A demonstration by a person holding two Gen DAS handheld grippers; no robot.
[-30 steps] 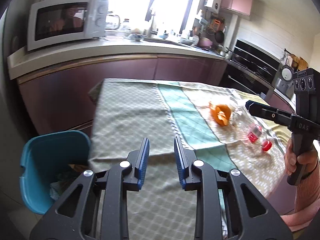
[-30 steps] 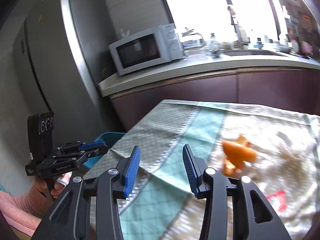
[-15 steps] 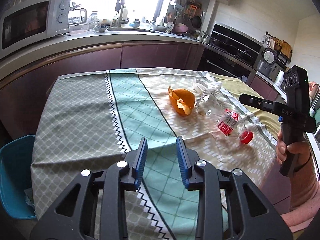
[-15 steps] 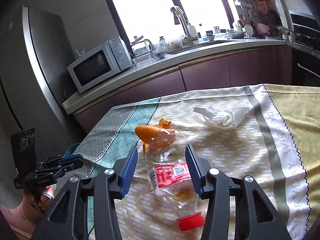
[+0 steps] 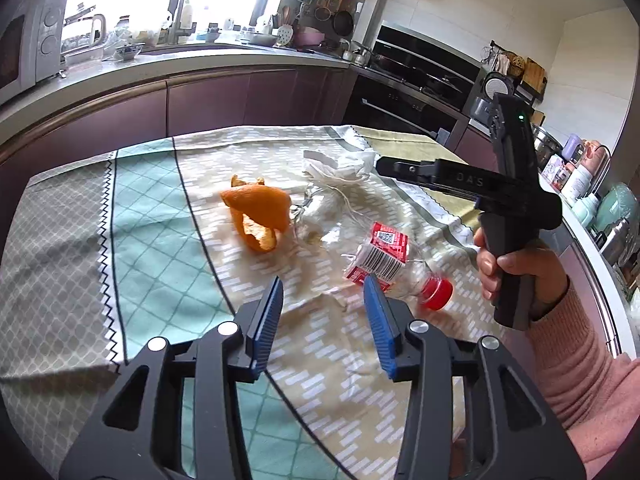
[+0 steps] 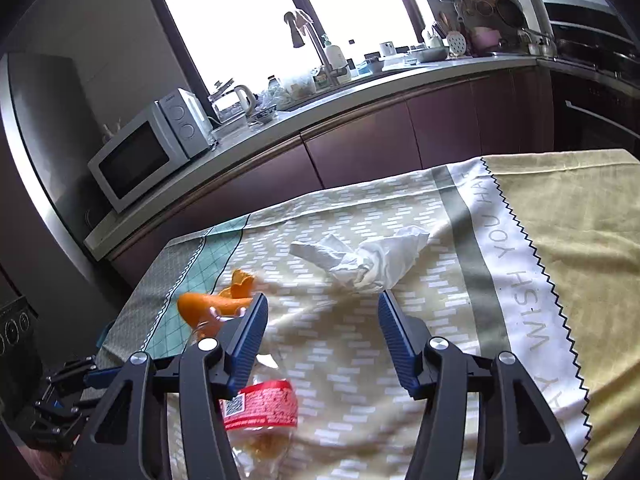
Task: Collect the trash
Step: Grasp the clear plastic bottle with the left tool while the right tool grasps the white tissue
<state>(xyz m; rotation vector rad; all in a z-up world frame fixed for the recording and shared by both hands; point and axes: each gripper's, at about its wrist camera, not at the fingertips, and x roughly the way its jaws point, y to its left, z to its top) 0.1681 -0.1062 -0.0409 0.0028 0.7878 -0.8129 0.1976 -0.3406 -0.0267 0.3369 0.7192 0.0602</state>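
Observation:
An orange peel (image 5: pixel 260 216), a crumpled white tissue (image 5: pixel 340 166) and a clear plastic bottle (image 5: pixel 384 256) with a red label and red cap lie on the cloth-covered table (image 5: pixel 152 216). My left gripper (image 5: pixel 324 286) is open and empty, hovering just short of the bottle. My right gripper (image 6: pixel 320 304) is open and empty, above the cloth just short of the tissue (image 6: pixel 368 258); the bottle (image 6: pixel 260 404) and the peel (image 6: pixel 212 306) lie to its lower left. The right gripper also shows in the left wrist view (image 5: pixel 384 166), beside the tissue.
A kitchen counter with a microwave (image 6: pixel 148 148), kettle and sink runs behind the table. An oven (image 5: pixel 420 80) and jars stand at the right. The table's far edge drops off to dark cabinets (image 5: pixel 200 96).
Both grippers swung right from the blue bin toward the trash on the table. The left jaws opened wider. The right gripper moved from over the bottle to the tissue.

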